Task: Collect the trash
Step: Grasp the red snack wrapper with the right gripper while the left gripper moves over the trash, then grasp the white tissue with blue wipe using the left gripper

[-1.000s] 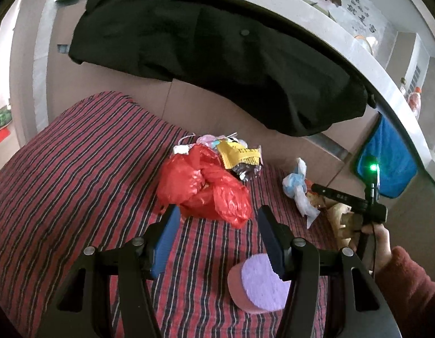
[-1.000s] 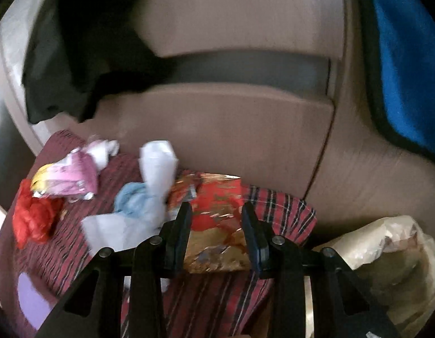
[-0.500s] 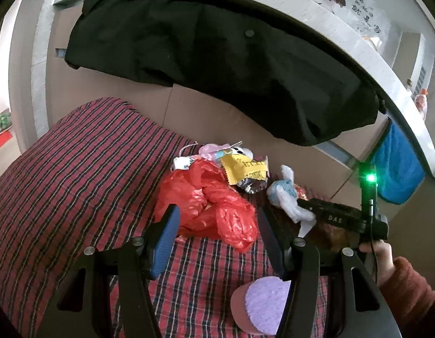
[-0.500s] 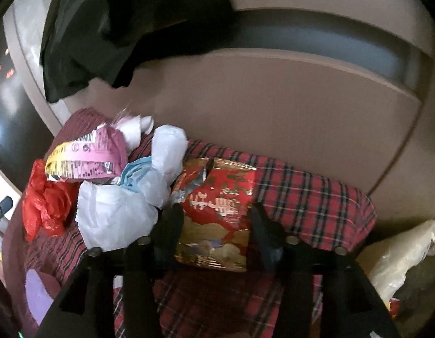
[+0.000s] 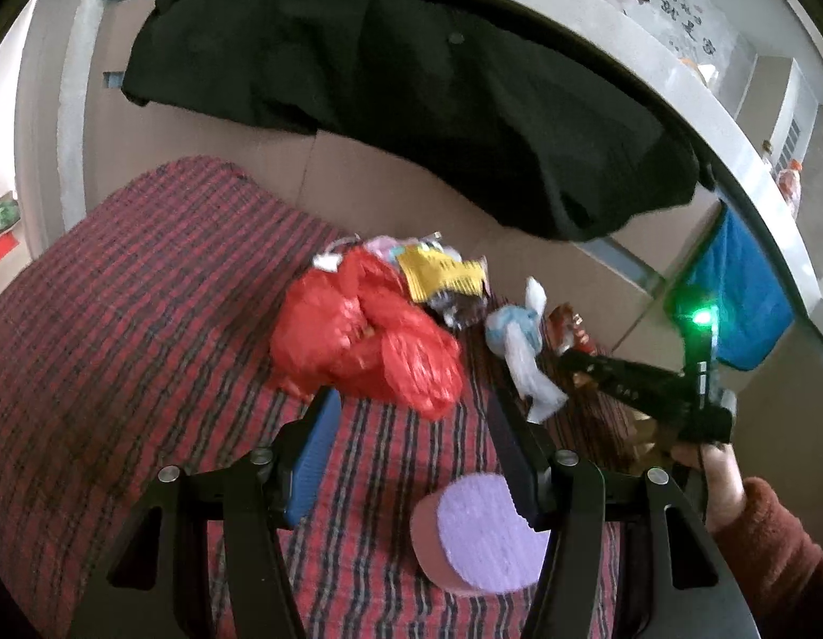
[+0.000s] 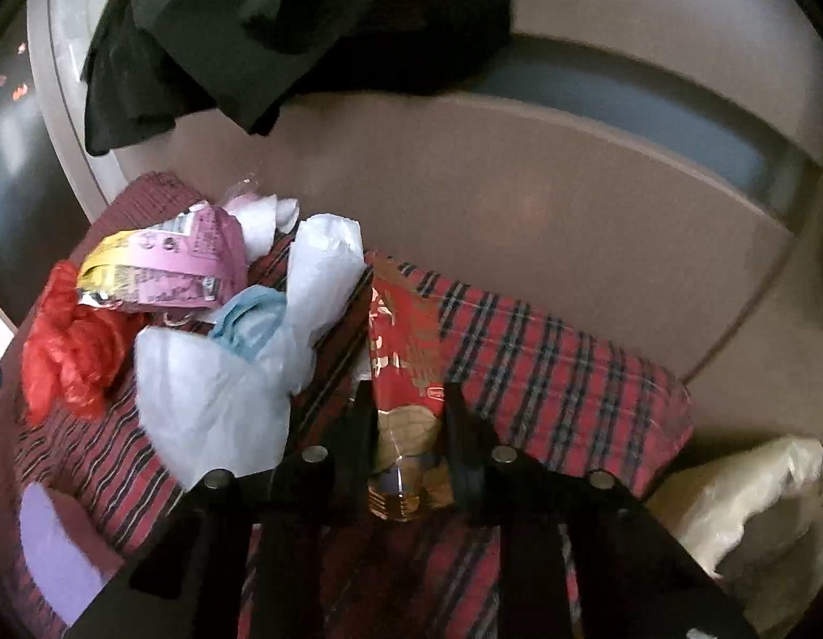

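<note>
On my right wrist view, the right gripper point(image 6: 409, 399) is closing on the red-and-gold foil wrapper point(image 6: 406, 351), whose lower half sits between the two jaws. The fingers point(image 6: 358, 415) flank it closely and it bulges between them, so I read this as a grasp on the wrapper. The wrapper lies on the red plaid cover point(image 6: 544, 367), near the cover's edge. Its long axis runs from 6 o'clock at the jaws to 12 o'clock toward the brown panel point(image 6: 518, 202), tilted slightly to 11. Gold characters are printed on the red field, and a small boxed label sits near the right finger; I cannot read either.

At 9 to 10 o'clock from the wrapper lie a white plastic bag point(image 6: 225, 388) with a blue piece tucked in it, a pink-and-yellow packet point(image 6: 166, 266) with print too small to read, and a crumpled red bag point(image 6: 65, 346). A cream bag point(image 6: 752, 506) sits off the cover at 4 o'clock.

On my left wrist view, the left gripper point(image 5: 411, 415) is released, jaws wide with nothing between them, aimed at the red bag at 12 o'clock. A purple sponge point(image 5: 480, 532) lies just beside its right finger. A black garment point(image 5: 411, 90) hangs above.
</note>
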Action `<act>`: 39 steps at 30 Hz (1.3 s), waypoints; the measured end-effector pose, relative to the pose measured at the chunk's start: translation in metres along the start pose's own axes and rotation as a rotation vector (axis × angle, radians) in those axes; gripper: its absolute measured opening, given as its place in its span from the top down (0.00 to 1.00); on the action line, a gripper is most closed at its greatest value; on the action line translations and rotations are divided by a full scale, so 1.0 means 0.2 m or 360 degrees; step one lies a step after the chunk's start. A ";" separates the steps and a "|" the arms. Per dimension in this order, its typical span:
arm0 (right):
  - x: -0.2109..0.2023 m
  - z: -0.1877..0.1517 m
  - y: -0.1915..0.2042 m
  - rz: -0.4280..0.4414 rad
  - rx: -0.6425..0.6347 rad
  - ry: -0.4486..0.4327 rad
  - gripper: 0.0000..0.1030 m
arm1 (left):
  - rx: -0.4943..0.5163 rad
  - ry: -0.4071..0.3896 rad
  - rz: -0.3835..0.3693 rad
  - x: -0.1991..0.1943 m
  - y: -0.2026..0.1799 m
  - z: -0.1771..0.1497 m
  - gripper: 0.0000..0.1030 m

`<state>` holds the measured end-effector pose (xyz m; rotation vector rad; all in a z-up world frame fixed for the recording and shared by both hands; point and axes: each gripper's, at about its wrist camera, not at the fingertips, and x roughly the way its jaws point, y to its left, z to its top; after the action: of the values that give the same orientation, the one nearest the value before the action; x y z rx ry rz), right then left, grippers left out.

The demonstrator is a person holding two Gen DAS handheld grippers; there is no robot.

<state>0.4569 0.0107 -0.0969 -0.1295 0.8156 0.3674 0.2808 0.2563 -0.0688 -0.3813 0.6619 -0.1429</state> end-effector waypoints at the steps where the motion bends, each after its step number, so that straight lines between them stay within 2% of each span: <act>1: -0.04 -0.02 0.00 -0.0021 -0.0011 -0.0033 0.86 | 0.0004 0.0010 -0.0007 0.00 -0.01 -0.01 0.44; 7: -0.26 -0.09 -0.06 -0.0041 0.0023 -0.0150 0.88 | 0.0106 0.0051 -0.0075 0.06 -0.23 0.04 0.43; 12: -0.42 -0.12 -0.15 -0.0022 0.0068 -0.0237 0.88 | 0.0207 0.0033 0.0001 0.19 -0.45 0.08 0.42; 16: -0.53 -0.18 -0.23 -0.0027 0.0089 -0.0295 0.88 | 0.0292 -0.0019 0.0118 0.30 -0.57 0.09 0.42; 22: -0.56 -0.26 -0.33 -0.0013 0.0168 -0.0353 0.88 | 0.0212 -0.0011 0.0209 0.47 -0.62 0.10 0.42; 32: -0.51 -0.32 -0.39 0.0043 0.0241 -0.0369 0.88 | 0.0033 0.0239 0.0330 0.72 -0.56 0.11 0.42; 34: -0.51 -0.33 -0.40 0.0049 0.0242 -0.0364 0.88 | 0.0007 0.0307 0.0307 0.76 -0.56 0.10 0.49; 36: -0.51 -0.34 -0.40 0.0055 0.0248 -0.0363 0.88 | -0.0038 0.0362 0.0300 0.78 -0.54 0.09 0.71; 39: -0.52 -0.35 -0.40 0.0064 0.0254 -0.0368 0.88 | -0.0065 0.0366 0.0257 0.77 -0.52 0.09 0.86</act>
<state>0.3734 -0.1091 -0.0704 0.0776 0.6166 0.3467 0.4103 0.1272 -0.1034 -0.3519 0.9204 -0.0190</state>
